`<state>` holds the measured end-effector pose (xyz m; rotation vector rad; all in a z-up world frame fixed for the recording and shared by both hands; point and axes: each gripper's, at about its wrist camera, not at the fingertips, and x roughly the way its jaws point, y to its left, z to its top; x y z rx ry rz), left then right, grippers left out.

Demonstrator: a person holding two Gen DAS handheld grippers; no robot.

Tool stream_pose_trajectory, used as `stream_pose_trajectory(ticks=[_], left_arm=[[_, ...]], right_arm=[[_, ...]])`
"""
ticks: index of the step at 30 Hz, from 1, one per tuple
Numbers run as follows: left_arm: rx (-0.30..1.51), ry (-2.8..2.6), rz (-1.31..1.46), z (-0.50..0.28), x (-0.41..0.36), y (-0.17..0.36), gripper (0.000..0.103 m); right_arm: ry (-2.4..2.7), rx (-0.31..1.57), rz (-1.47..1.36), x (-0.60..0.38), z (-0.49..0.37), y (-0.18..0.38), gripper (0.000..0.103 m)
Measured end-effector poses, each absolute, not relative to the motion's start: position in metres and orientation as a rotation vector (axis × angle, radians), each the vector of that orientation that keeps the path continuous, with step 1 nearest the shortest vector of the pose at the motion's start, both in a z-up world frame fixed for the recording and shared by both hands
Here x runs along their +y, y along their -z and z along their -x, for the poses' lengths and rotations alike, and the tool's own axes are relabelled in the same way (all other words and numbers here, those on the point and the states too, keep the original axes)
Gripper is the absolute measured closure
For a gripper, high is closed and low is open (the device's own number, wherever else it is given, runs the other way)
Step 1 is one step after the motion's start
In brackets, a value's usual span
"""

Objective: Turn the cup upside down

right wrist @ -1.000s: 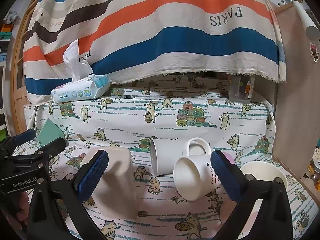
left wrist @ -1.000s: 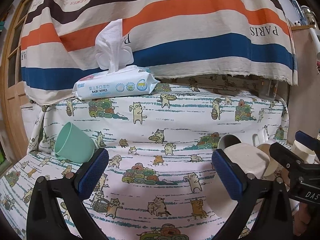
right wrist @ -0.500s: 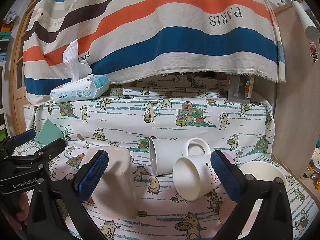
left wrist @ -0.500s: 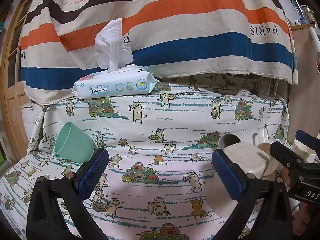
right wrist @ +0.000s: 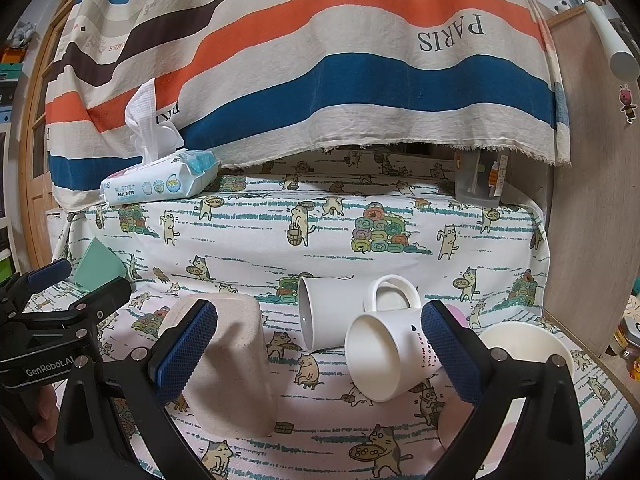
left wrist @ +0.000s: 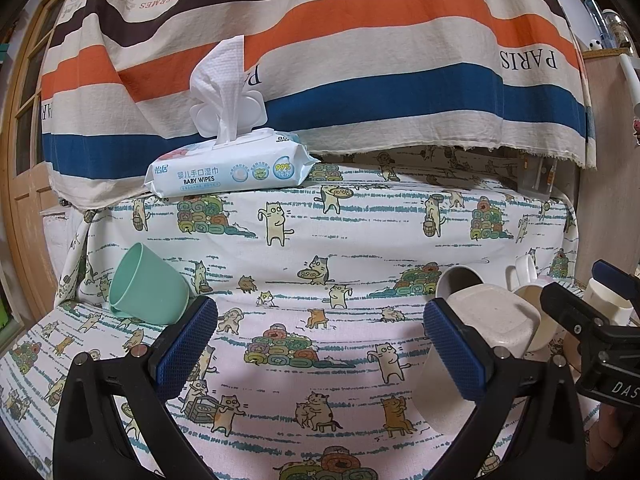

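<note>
A beige speckled cup stands upside down on the cat-print cloth; it also shows in the left wrist view. Right of it a white cup lies on its side, and a white handled mug lies tilted with its mouth toward me. A white bowl-like cup stands at the right. A mint green cup lies on its side at the far left. My left gripper is open and empty. My right gripper is open and empty, with the beige cup and the mug between its fingers' lines.
A pack of baby wipes lies on a raised ledge at the back. A striped cloth hangs behind it. A wooden panel walls the right side. A clear container stands at the back right.
Both views have shifted very slightly; the cups stay where they were and both grippers stay open.
</note>
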<state>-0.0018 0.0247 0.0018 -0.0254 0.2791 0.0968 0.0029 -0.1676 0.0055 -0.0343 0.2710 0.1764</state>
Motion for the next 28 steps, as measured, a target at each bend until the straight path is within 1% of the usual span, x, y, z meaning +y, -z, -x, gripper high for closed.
stream_pose_trajectory(ticks=[28], left_arm=[[0.289, -0.097, 0.022, 0.0003, 0.0261, 0.0004, 0.001]], right_arm=[[-0.177, 0.275, 0.035, -0.1711, -0.0032, -0.0039, 0.000]])
